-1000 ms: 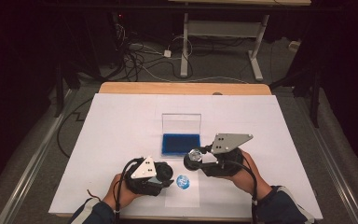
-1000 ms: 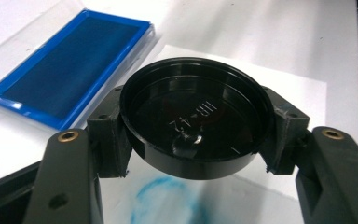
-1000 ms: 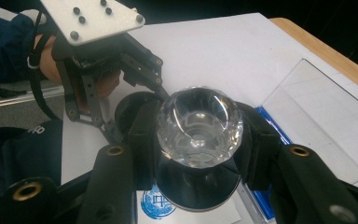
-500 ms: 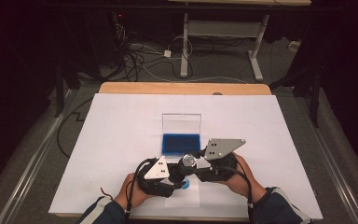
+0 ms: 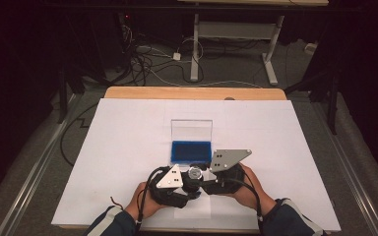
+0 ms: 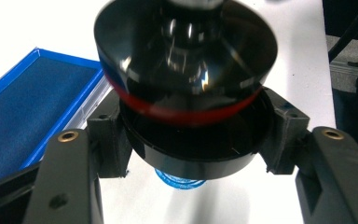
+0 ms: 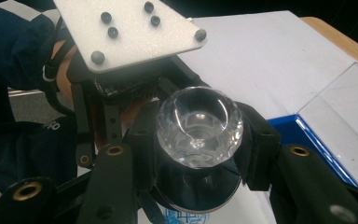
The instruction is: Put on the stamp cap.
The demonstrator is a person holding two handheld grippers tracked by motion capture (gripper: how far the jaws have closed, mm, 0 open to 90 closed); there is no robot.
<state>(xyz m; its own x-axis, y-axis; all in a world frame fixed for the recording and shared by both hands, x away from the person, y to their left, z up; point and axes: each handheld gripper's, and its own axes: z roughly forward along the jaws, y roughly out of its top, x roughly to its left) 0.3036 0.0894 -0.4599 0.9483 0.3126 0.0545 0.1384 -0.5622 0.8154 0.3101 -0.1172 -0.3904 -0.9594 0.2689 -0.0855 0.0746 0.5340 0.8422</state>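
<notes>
Both grippers meet low at the near edge of the table, just in front of the blue case. My left gripper sits left of centre, grey plate up; in the left gripper view its jaws press on the two sides of a black round base, pinching it. That base carries a red band and a glossy black cone above it, close against the lens. Below the base a small blue-printed disc lies on the white sheet. My right gripper comes in from the right, its plate tilted toward the case. In the right gripper view its jaws clamp a dark round part that carries a clear faceted knob, facets facing the camera. The left gripper shows just behind the knob, its plate angled over it, a hand and blue sleeve further back. From above, the held piece reads as one small round thing between the two grippers, both gripping it; I cannot tell whether it is one part or two joined. It hangs just above the sheet, near the case's front edge. The case stands open: blue-lined tray flat, clear lid upright behind it. The tray's blue lining shows at the left in the left gripper view.
</notes>
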